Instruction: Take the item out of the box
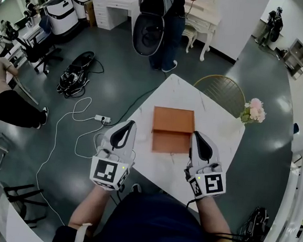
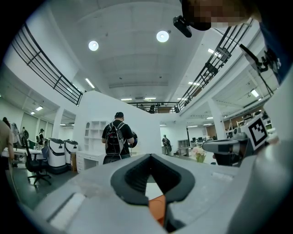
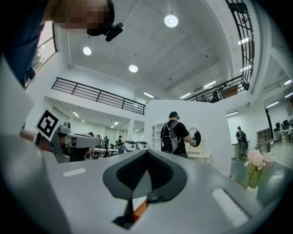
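Note:
A brown box (image 1: 172, 129) lies in the middle of the white table (image 1: 164, 95); I cannot tell whether its lid is open, and no item shows. My left gripper (image 1: 125, 126) hovers off the box's left side, jaws shut and empty. My right gripper (image 1: 197, 135) is close beside the box's right edge, also shut with nothing held. Seen from the left gripper view, the left gripper (image 2: 150, 156) has its jaws meeting, with a sliver of the box (image 2: 158, 208) below them. The right gripper view shows the right gripper (image 3: 147, 151) the same way, above an orange strip of box (image 3: 140, 208).
A small vase of pink flowers (image 1: 253, 112) stands at the table's right corner. A gold wire chair (image 1: 222, 91) sits behind the table. A person with a backpack (image 1: 163, 19) stands beyond it. Cables and a power strip (image 1: 102, 119) lie on the floor to the left.

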`<state>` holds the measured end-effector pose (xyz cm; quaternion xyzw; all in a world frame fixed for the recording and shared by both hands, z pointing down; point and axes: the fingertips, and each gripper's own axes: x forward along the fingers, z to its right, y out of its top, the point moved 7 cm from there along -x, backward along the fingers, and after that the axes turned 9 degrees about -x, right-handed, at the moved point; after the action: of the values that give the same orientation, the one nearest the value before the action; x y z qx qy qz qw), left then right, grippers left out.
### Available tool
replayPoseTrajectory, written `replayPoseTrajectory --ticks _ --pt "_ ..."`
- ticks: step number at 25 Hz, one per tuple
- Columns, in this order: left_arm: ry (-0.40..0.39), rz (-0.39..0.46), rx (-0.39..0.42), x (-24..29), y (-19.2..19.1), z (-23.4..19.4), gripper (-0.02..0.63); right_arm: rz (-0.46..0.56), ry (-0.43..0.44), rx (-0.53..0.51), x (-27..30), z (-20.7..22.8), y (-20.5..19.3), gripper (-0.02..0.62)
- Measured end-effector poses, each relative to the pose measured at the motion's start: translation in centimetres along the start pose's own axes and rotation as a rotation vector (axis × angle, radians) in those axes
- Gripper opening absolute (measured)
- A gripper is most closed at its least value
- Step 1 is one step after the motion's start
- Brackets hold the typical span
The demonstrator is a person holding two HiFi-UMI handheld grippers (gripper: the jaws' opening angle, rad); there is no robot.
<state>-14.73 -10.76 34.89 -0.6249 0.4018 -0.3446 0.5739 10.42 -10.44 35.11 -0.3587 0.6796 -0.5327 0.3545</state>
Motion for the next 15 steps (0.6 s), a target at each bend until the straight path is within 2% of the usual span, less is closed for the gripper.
replayPoseTrajectory --ticks 15 --pt "-0.005 -0.025 -0.008 1.4 -1.0 -1.4 0.002 -0.02 0.01 0.013 1.4 -0.2 -1.0 0.002"
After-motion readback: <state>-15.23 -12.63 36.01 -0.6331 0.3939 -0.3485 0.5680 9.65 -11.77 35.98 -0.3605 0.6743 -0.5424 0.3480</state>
